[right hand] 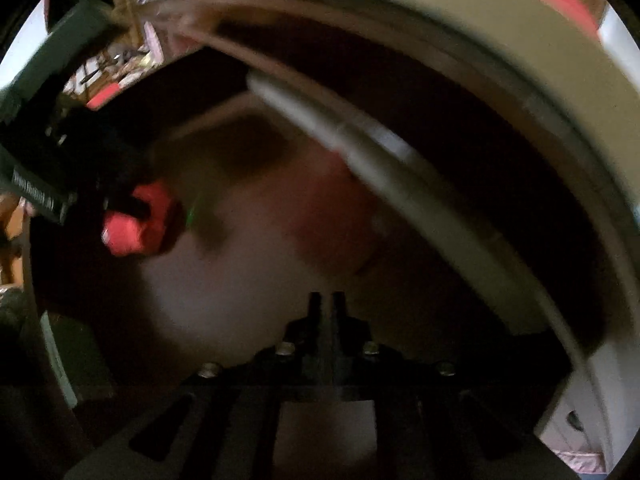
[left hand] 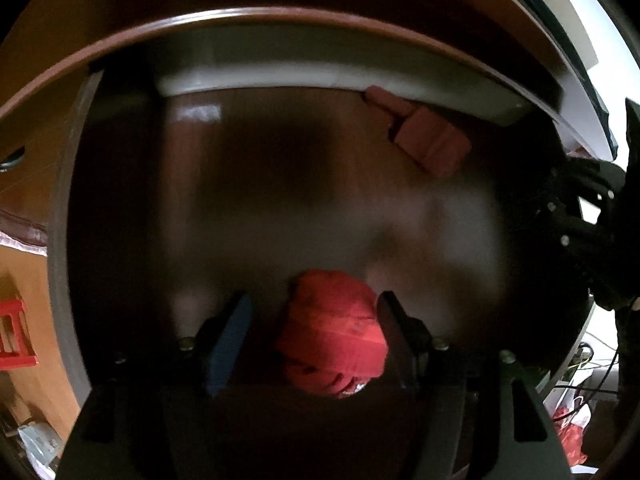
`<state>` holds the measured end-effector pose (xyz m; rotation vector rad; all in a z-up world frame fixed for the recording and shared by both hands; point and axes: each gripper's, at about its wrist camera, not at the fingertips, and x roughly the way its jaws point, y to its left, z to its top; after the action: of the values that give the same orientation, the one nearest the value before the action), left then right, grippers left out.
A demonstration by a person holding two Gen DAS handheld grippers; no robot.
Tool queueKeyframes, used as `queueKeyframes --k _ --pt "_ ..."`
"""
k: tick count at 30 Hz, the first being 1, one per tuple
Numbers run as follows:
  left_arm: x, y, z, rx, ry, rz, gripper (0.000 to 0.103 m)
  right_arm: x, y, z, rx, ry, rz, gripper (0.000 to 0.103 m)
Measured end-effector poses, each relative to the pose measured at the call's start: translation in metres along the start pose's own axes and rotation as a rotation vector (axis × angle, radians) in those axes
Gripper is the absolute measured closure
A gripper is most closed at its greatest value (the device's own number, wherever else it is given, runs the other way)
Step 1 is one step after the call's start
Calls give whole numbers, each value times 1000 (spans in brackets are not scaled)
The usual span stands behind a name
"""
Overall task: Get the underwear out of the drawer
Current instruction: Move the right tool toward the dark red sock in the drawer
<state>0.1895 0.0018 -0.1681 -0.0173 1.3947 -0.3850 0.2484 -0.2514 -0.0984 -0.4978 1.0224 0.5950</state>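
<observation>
Underwear (left hand: 334, 332) sits between the left fingers (left hand: 230, 336), seemingly inside the drawer (left hand: 256, 80).

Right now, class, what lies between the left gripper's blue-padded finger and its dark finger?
A bunched red cloth underwear bundle, nearer the dark finger than the blue-padded finger; the left wrist view shows it.

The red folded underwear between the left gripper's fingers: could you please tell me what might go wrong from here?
1. The red folded underwear sits between the left gripper fingers with a visible gap on one side; it may slip out if lifted now.
2. The right gripper, nearly closed on nothing, hangs inside the dark wooden drawer; the two grippers could collide.
3. Blur hides much of the drawer's contents.
</observation>
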Motion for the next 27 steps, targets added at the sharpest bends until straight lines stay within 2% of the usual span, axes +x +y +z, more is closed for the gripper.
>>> queueKeyframes --k 1,2,7,9,12,15,16,17,18,19,21,24,27 --pt "0 -1 0 0 -8 2 37 2 -1 4 -1 -14 -20 52" --pt "1 -5 -3 -2 -16 2 38 5 -2 7 -1 -21 -22 29" --pt "-3 -3 -3 5 -19 -4 38 18 0 20 -1 -53 -63 27" --pt "3 1 -4 11 -9 0 38 10 6 18 -10 -69 -104 28" --pt "5 0 -2 14 -3 5 38 22 20 19 -86 -75 -170 28" --pt "13 -7 2 12 1 6 38 27 24 19 -101 -86 -212 28" --pt "14 -7 2 11 3 8 38 32 25 17 -106 -65 -195 29" --pt "14 -7 2 10 6 14 38 38 22 16 -84 -33 -159 37" --pt "15 -8 3 10 9 19 38 45 16 15 -50 -2 -134 39" --pt "16 -11 4 13 7 25 38 43 5 13 15 -30 -102 38" --pt "22 -14 6 12 13 32 38 46 1 8 -1 -40 -124 39" --pt "23 -15 7 11 14 34 38 48 -3 10 17 -66 -81 39" --pt "25 -17 5 11 14 38 38 52 -10 15 32 -105 -99 39"
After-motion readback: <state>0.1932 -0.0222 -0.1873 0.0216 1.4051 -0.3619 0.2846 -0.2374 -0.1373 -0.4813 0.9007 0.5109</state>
